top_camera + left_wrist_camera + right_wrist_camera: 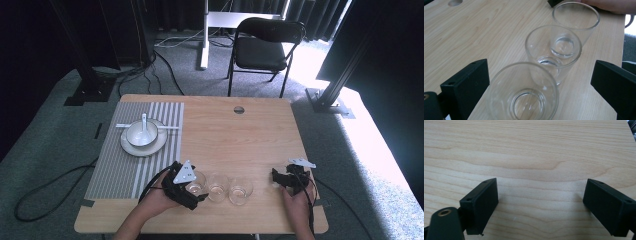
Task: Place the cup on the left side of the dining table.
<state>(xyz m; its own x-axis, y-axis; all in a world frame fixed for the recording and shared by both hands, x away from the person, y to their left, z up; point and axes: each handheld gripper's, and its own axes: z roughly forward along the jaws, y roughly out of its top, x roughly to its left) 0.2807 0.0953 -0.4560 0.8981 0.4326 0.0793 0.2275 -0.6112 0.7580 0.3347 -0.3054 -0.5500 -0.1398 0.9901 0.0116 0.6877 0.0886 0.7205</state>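
Three glasses stand in a row near the front edge of the desk (260, 130). The first glass (522, 93) sits right between the jaws of the left gripper (192, 192), and the jaws are spread wide on both sides of it, not touching it yet. The middle glass (553, 51) stands just behind it, and the last glass (575, 21) stands behind that one. The row runs straight away from the left gripper toward the right gripper (280, 178). All three glasses stand upright with the open end up. The left gripper is much nearer, so I think it only has to squeeze. The right gripper is spread open too, over bare wood, holding nothing
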